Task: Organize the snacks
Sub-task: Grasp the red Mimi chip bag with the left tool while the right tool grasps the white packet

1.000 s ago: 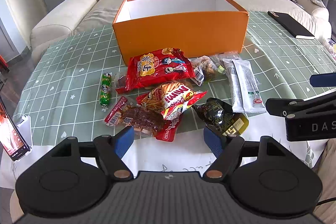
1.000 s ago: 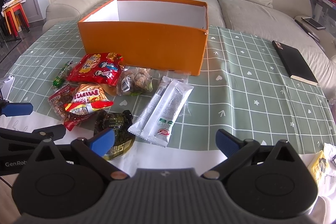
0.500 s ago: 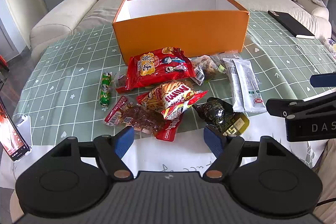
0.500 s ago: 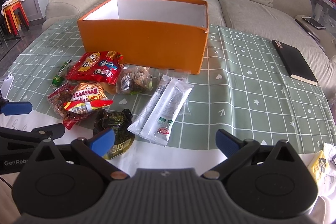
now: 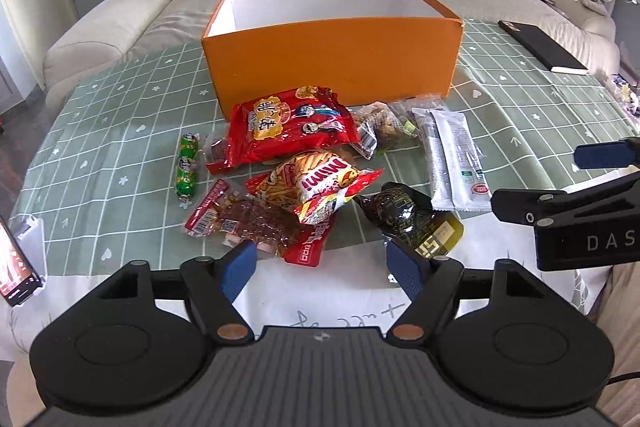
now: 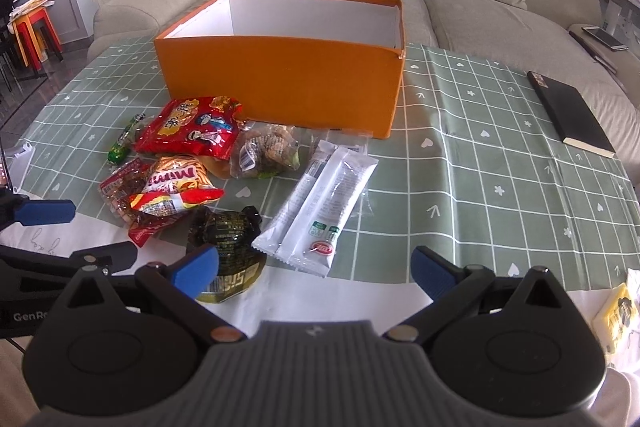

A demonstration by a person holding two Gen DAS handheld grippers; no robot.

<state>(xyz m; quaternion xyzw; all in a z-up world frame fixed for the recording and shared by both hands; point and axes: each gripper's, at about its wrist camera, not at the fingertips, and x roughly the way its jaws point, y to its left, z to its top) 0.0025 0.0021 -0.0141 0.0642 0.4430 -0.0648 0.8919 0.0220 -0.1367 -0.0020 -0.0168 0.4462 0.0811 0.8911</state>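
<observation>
Left wrist view: your left gripper [image 5: 322,263] is closing on nothing and the right gripper [image 6: 314,265] is spread. Snack packets [image 5: 316,183] lie before the orange box [image 5: 332,63]; light, crinkly, slippery, so pinch a sealed edge.

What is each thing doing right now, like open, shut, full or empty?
Orange cardboard box: open-topped, no snacks visible inside.
Red snack bag: sealed, lying flat before the box.
Two white sachets: sealed, lying side by side.
Black notebook: closed.
Left gripper: closing, nothing between its fingers.
Right gripper: open, holding nothing.
</observation>
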